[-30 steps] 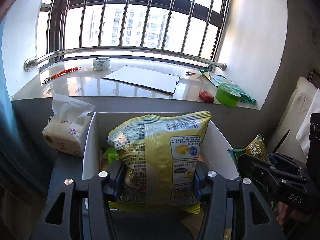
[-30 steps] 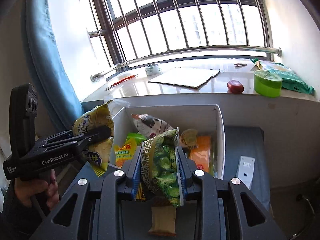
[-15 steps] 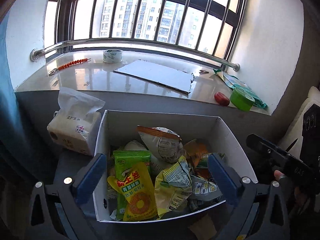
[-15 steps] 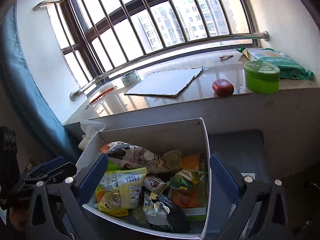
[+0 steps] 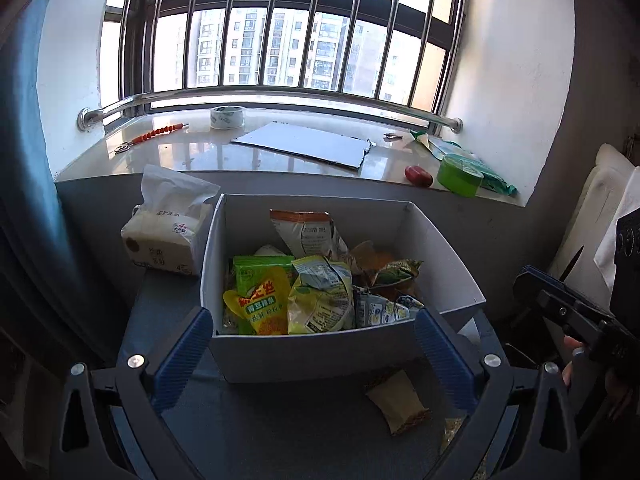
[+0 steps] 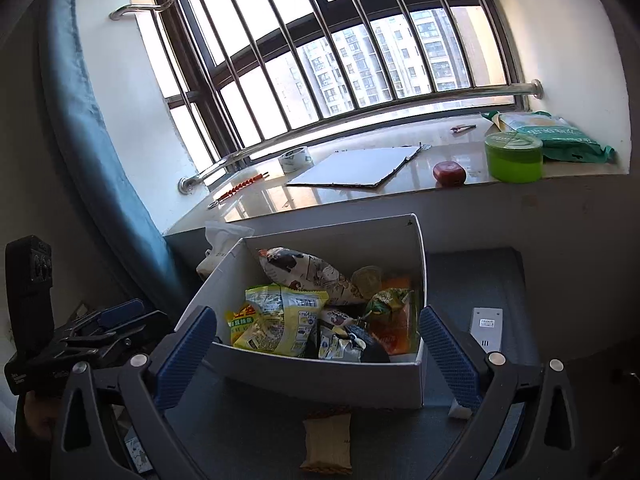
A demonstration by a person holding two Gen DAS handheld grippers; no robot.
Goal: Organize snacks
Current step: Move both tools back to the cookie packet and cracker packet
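Note:
A white cardboard box (image 5: 320,354) (image 6: 320,382) on a grey table holds several snack bags, among them a yellow bag (image 5: 320,300) (image 6: 280,318) and a green-and-yellow one (image 5: 260,300). A small tan snack packet (image 5: 398,404) (image 6: 327,440) lies on the table in front of the box. My left gripper (image 5: 314,352) is open and empty, its fingers either side of the box's near wall. My right gripper (image 6: 316,352) is open and empty, held the same way. Each gripper shows at the edge of the other's view.
A tissue pack (image 5: 168,232) stands left of the box. A white remote (image 6: 486,330) lies to its right. The windowsill behind holds a cardboard sheet (image 5: 304,148), tape roll (image 5: 227,117), red object (image 5: 418,175), green tub (image 5: 460,174) and green packet (image 6: 552,136).
Both grippers opened and let their bags drop into the box: the left released the yellow bag, the right the green one. Both then pulled back and up from the box.

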